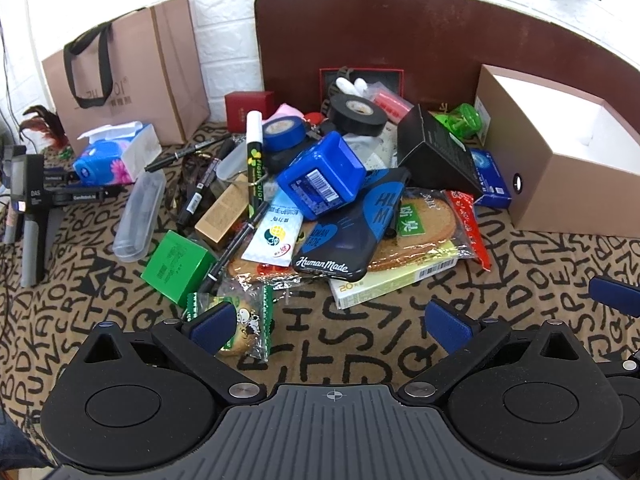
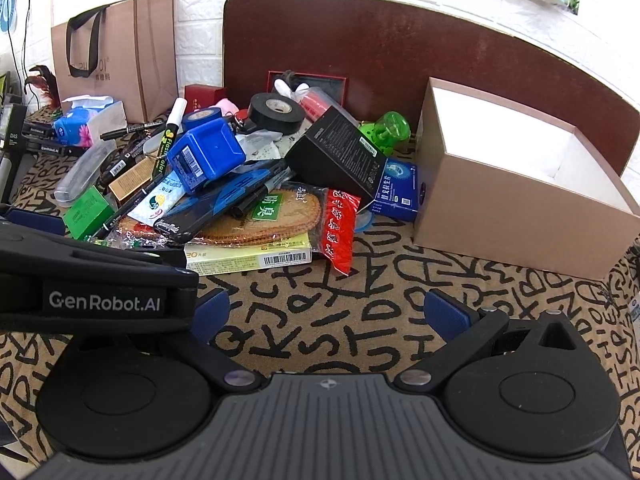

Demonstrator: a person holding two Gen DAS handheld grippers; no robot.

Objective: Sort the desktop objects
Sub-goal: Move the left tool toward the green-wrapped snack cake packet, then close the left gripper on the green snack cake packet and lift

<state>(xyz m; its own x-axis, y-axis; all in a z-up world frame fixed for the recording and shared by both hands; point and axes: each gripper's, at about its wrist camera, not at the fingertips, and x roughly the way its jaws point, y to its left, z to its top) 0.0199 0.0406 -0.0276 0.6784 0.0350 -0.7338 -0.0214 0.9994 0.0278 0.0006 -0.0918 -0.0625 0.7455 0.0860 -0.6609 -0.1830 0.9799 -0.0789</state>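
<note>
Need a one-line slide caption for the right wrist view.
Open right gripper hovers before a cluttered pile beside an open cardboard box, with the left gripper alongside.

The surface [image 1: 360, 336] wore a tan cloth printed all over with black letters. Amid the pile sat a bright blue tub [image 1: 322, 174], a black roll of tape [image 1: 359, 114], a green box [image 1: 178, 266], a red packet [image 2: 339, 229] and a black-and-blue phone case [image 1: 352, 236]. At the far right stood a pinkish-brown box [image 2: 516, 200], white inside; at the far left, a pinkish-brown paper bag [image 1: 128, 76] with black handles.
</note>
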